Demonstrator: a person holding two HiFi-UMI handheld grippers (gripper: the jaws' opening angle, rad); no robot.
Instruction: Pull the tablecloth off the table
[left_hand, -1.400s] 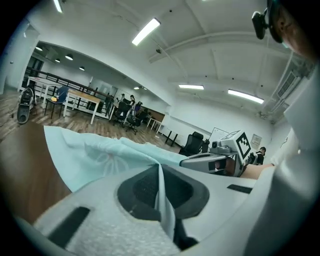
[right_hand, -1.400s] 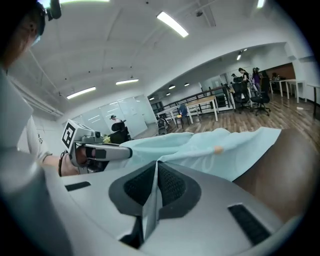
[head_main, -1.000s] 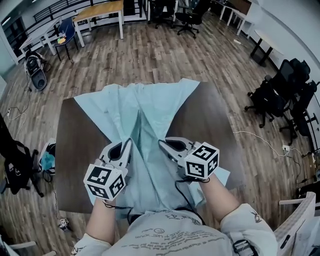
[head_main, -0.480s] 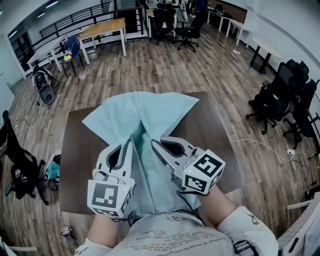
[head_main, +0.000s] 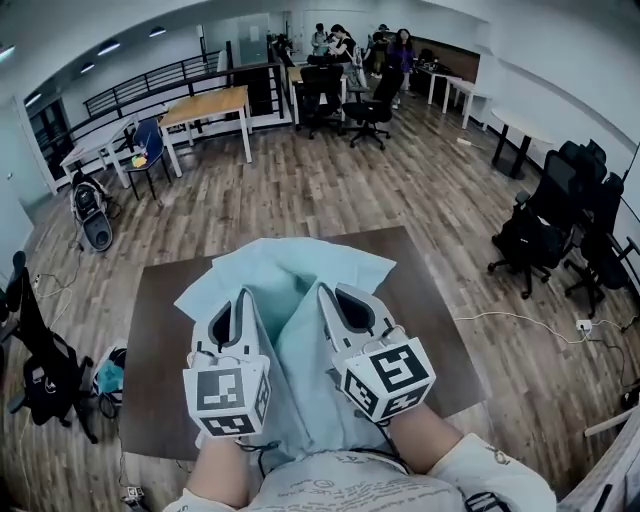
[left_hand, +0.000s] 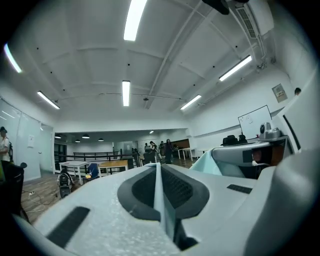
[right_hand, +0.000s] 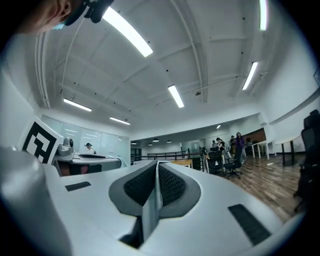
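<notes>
A light blue tablecloth (head_main: 292, 268) lies bunched along the middle of a dark brown table (head_main: 158, 338) and runs off its near edge toward my body. My left gripper (head_main: 240, 295) is raised over the cloth, shut on a thin fold of the tablecloth (left_hand: 160, 202) that shows between its jaws. Beside it my right gripper (head_main: 326, 293) is shut on another fold of the tablecloth (right_hand: 151, 202). Both grippers point up and away, so their own views show mostly ceiling. The cloth under the grippers and my arms is hidden.
Bare tabletop shows left and right of the cloth. Black office chairs (head_main: 535, 235) stand at the right and a cable (head_main: 510, 318) lies on the wood floor. A black bag (head_main: 45, 375) sits at the left. Wooden tables (head_main: 205, 108) and several people (head_main: 345, 45) are far back.
Both grippers have risen and tilted upward while drawing the cloth toward me. Its far edge has slid nearer, and more bare tabletop shows at the back and sides.
</notes>
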